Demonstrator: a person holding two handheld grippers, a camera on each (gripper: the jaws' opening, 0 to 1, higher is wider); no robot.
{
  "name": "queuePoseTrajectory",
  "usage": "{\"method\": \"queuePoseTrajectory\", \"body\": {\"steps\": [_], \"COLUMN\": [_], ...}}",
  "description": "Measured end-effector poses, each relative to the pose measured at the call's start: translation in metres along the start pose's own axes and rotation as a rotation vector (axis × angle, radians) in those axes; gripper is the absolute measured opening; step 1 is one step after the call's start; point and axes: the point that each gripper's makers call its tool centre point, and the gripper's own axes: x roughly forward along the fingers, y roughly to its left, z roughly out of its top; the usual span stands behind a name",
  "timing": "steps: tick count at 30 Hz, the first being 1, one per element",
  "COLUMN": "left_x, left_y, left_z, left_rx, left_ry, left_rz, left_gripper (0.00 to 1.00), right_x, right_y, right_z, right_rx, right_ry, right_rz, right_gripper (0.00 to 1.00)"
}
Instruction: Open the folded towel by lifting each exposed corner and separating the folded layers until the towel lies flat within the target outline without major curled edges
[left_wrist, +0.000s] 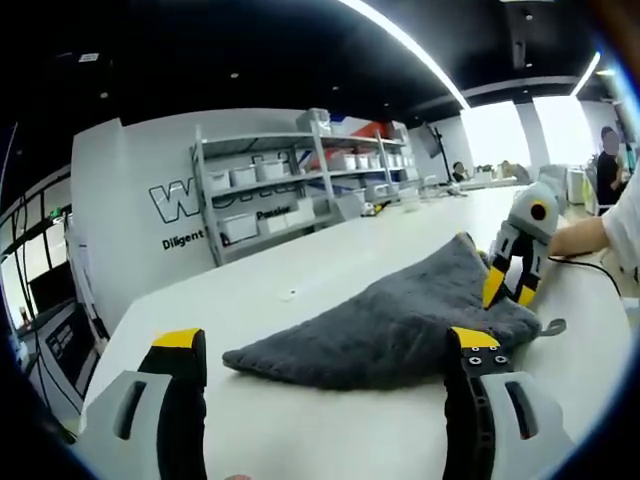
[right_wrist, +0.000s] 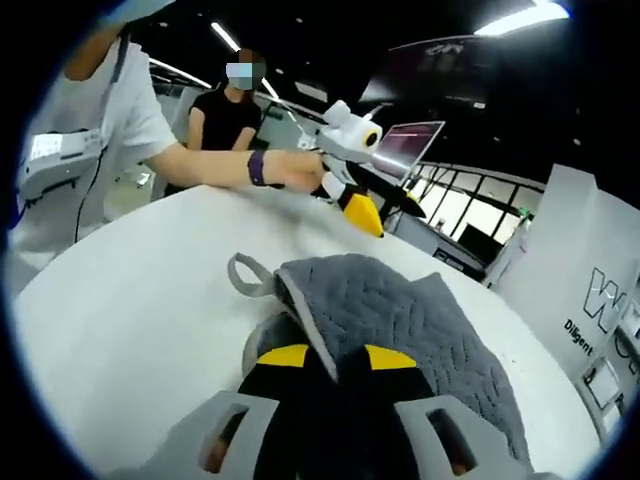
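Note:
A grey quilted towel (left_wrist: 400, 320) lies folded in a rough triangle on the white table (left_wrist: 320, 255). My left gripper (left_wrist: 328, 345) is open, its yellow-tipped jaws wide apart just short of the towel's near edge. My right gripper (left_wrist: 509, 295) stands at the towel's right corner, beside the hanging loop (left_wrist: 553, 327). In the right gripper view, my right gripper (right_wrist: 335, 360) is shut on a raised layer of the towel (right_wrist: 400, 310), with the loop (right_wrist: 240, 275) to its left. The left gripper (right_wrist: 352, 200) hovers beyond the towel, held by a person's hand.
Metal shelves (left_wrist: 300, 180) with white bins stand past the table's far edge, against a lettered wall. A small white object (left_wrist: 288, 294) lies on the table behind the towel. A cable (left_wrist: 590, 265) runs at the right. A laptop (right_wrist: 405, 145) and a person in black (right_wrist: 230, 120) are beyond.

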Motion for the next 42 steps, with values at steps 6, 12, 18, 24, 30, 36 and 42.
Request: {"method": "queuePoseTrajectory", "body": {"steps": [6,12,18,24,30,36,42], "left_x": [0.000,-0.001,-0.001,-0.001,-0.001,0.000,-0.001], "left_y": [0.000,-0.001,0.000,0.001,0.002,0.003,0.003], "left_z": [0.000,0.002,0.004,0.006,0.007,0.008,0.008], "left_rx": [0.000,-0.001,-0.001,-0.001,-0.002,-0.002,-0.002], "left_ry": [0.002,-0.003,-0.008,-0.010,-0.014,-0.016,-0.017], "left_rz": [0.000,0.000,-0.001,-0.001,-0.001,-0.004,-0.004], "left_gripper": [0.98,0.98,0.98,0.98,0.98,0.98,0.98], "right_x": [-0.004,-0.013,-0.036,-0.059,-0.082,-0.104,-0.123], "right_y": [-0.004,-0.016,-0.046,-0.072,-0.096,-0.113,-0.129], "right_z": [0.005,0.016,0.029,0.024,0.019,0.011,-0.001], "right_rx": [0.182,0.346,0.491,0.555,0.557,0.557,0.590], "right_ry": [-0.026,-0.125,-0.282,-0.357,-0.386,-0.395,-0.414], "right_rz": [0.005,-0.006,-0.088,-0.183,-0.300,-0.397,-0.472], "right_gripper": [0.00,0.00,0.00,0.00,0.00,0.00,0.00]}}
